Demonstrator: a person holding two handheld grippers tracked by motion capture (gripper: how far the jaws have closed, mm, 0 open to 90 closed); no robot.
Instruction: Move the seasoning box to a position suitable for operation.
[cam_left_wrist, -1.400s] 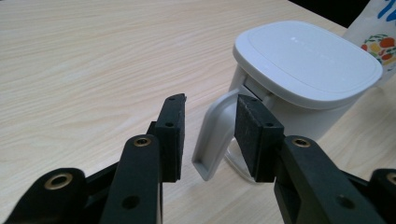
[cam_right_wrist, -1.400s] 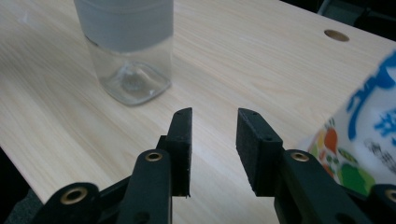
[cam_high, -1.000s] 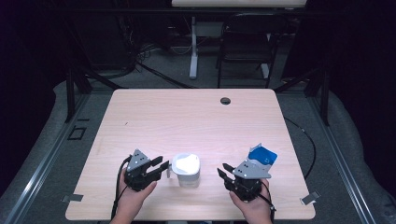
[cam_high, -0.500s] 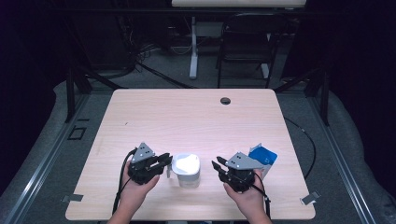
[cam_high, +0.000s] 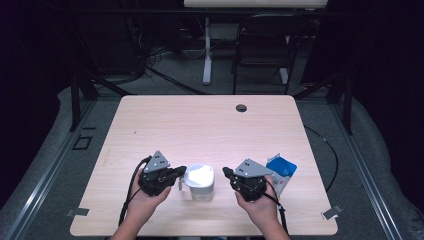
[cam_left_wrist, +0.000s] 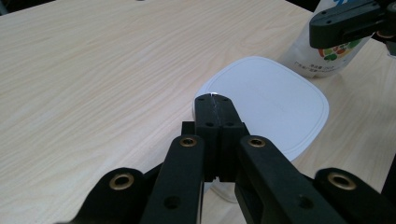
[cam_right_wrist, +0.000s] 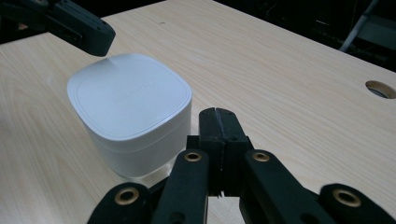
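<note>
L gripper (cam_high: 183, 170) & R gripper (cam_high: 226, 172), jaws just clenched, empty, either side of white lidded tub (cam_high: 200, 182).

No readable text from my end. Only printed item is the white pouch (cam_left_wrist: 327, 58) with the blue top, standing on the table (cam_left_wrist: 93, 70). In the left gripper view I see a round multicoloured logo on it, green and orange-red blobs, with a line of tiny grey print underneath, too small and blurred to read. Its upper part is partly behind the other hand-held gripper (cam_left_wrist: 348, 21), so any brand name there is covered. In the high view the pouch (cam_high: 281, 170) shows a blue patch with white marks, illegible too. White lidded container (cam_right_wrist: 130, 112): plain lid and walls, no label I can make out.
</note>
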